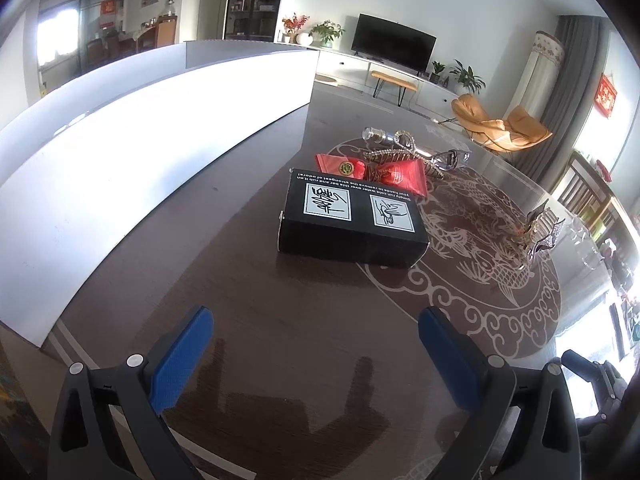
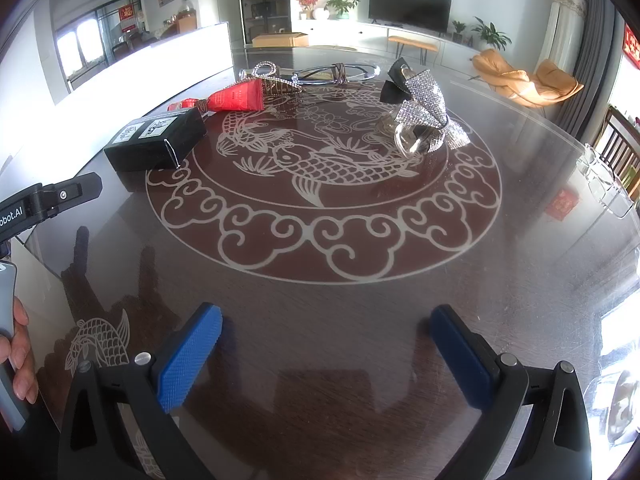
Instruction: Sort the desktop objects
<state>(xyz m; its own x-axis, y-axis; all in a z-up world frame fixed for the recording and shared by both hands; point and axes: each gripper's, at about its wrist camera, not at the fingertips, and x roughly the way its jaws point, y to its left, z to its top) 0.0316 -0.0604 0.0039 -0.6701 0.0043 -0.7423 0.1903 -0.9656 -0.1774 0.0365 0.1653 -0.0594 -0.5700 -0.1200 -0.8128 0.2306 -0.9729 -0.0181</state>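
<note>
A black box printed with white pictograms lies flat on the glossy bench; left gripper and right gripper gape, holding nothing.

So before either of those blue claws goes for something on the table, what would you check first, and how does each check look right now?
1. Left gripper open and empty: ok.
2. Right gripper open and empty: ok.
3. Black box lies flat, straight ahead of the left gripper, path clear: ok.
4. Red pouch free of the box: not ok, it touches the box's far edge.
5. Rhinestone bow sits apart from the rest: ok.
6. Where sorted things go: cannot tell, no bin visible.
</note>
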